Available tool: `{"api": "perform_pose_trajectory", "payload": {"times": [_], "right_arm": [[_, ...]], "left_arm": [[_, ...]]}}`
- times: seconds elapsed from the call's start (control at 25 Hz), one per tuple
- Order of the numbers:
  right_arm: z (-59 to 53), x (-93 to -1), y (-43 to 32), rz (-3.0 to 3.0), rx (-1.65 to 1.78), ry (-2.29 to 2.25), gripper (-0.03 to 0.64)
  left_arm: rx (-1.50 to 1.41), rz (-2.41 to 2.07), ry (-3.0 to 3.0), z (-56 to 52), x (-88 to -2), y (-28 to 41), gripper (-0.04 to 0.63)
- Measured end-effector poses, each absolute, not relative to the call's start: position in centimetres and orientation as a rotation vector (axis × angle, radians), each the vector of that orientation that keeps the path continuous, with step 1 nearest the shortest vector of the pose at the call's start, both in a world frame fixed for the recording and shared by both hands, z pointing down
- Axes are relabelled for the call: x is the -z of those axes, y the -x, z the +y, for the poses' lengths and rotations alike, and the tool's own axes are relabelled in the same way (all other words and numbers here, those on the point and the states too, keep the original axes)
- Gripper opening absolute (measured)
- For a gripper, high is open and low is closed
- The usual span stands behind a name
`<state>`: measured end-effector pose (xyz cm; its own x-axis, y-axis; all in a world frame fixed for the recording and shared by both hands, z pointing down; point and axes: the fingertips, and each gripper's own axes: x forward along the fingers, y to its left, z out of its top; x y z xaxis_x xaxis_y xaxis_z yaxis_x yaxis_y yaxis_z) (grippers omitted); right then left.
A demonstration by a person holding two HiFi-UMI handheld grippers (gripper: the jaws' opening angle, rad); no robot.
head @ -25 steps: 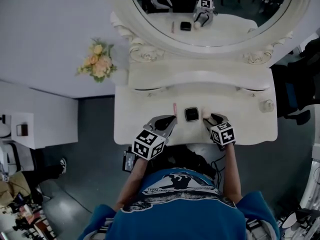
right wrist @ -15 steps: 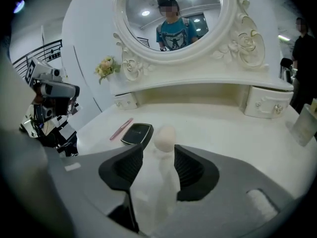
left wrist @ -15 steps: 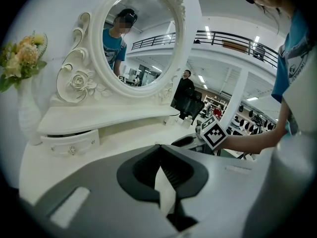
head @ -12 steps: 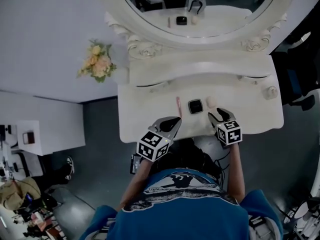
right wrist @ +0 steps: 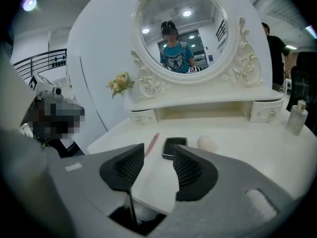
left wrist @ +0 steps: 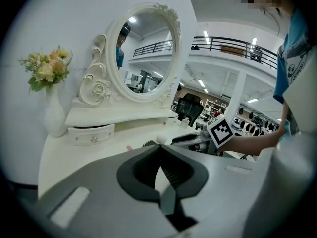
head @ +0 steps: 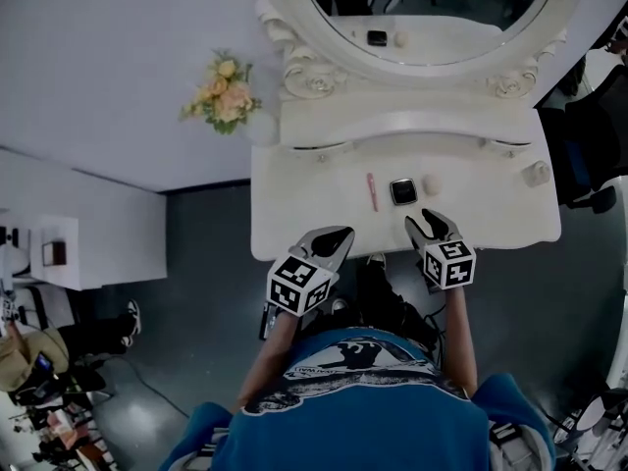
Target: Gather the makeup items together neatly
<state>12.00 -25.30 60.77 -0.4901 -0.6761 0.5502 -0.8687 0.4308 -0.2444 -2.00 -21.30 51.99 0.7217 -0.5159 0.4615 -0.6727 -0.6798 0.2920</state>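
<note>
At the bottom centre of the head view, both grippers now sit back at the near edge of the desk (head: pixel 294 214), clear of the makeup. The left gripper (head: pixel 340 234) has its fingers (left wrist: pixel 143 170) closed tip to tip on nothing. The right gripper (head: pixel 429 220) has its fingers (right wrist: pixel 188 170) at a middling gap. They have just been closing a little, and only bare desk shows between them.

Just beyond, at the middle of the desk, lie the pink stick (head: pixel 372 190), the black compact (head: pixel 403 191) and the beige sponge (head: pixel 429 184). They form a short row, close beside one another but not touching. I judge the gathering as good as done, with nothing held and nothing stray apart from a bottle (head: pixel 536 173) well off to the right. Whether that bottle belongs to the set is unclear.

A second ago the right fingers were right at the sponge, partly covering it, and the left fingers were just short of the pink stick. Half a second ago both had begun to draw away. Since then they have backed further toward the bottom of the frame, and the row keeps the same order. Farther up, the mirror (head: pixel 432 8) reflects the compact and sponge.
</note>
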Motion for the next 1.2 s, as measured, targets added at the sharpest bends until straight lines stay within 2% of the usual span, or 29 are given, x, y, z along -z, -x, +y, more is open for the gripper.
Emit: {"api": "perform_pose_trajectory", "payload": {"times": [0.6, 0.88, 1.2], "right_arm": [[-15.8, -56.4, -2.6, -2.463, -0.650, -1.296, 0.149], [-12.5, -53.7, 0.2, -2.525, -0.601, -1.328, 0.104], [-9.9, -51.2, 1.5, -2.558, -0.559, -1.390, 0.003]], "left_arm": [[-0.381, -0.954, -2.542, -12.9, -49.6, 8.6, 0.012], [-0.328, -1.008, -2.570, -10.5, -48.0, 11.5, 0.012], [-0.271, -0.990, -2.607, -7.9, -47.2, 11.8, 0.012]]}}
